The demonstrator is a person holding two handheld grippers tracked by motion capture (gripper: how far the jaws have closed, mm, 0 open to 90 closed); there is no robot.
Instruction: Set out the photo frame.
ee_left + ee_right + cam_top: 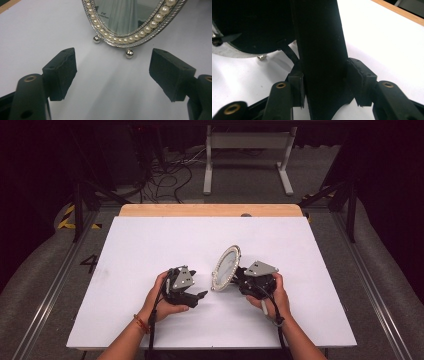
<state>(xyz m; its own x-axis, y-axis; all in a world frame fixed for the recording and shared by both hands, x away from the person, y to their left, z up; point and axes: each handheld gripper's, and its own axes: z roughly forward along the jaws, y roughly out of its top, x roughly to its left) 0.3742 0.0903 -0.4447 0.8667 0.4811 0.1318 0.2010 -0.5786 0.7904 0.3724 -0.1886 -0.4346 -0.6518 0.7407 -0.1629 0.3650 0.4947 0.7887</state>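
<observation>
2 hand-held grippers are working around 1 oval, silver-framed tabletop mirror edged with a ring of cream pearl beads [226, 267], which is standing tilted on the white counter [150, 250], near its front edge. The right hand-held gripper [325, 82], just behind the mirror, is clenching the mirror's black back stand [319, 50] between its pads. The left hand-held gripper [112, 72], just in front of the mirror, is hanging released, its jaws standing wide with nothing between them.

Judging from this, the step in hand is propping the mirror upright on its stand. Doing it well is calling for a firm, square grip on the stand, a slow swing so that the frame is not tipping forward, and the left hand-held gripper waiting just in front of the mirror, ready for steadying the rim.

Seen from the left gripper view, the mirror is resting on 2 small, round silver ball feet [129, 53], and its rope-patterned metal rim is reflecting the light; the glass is showing a pale grey reflection.
</observation>
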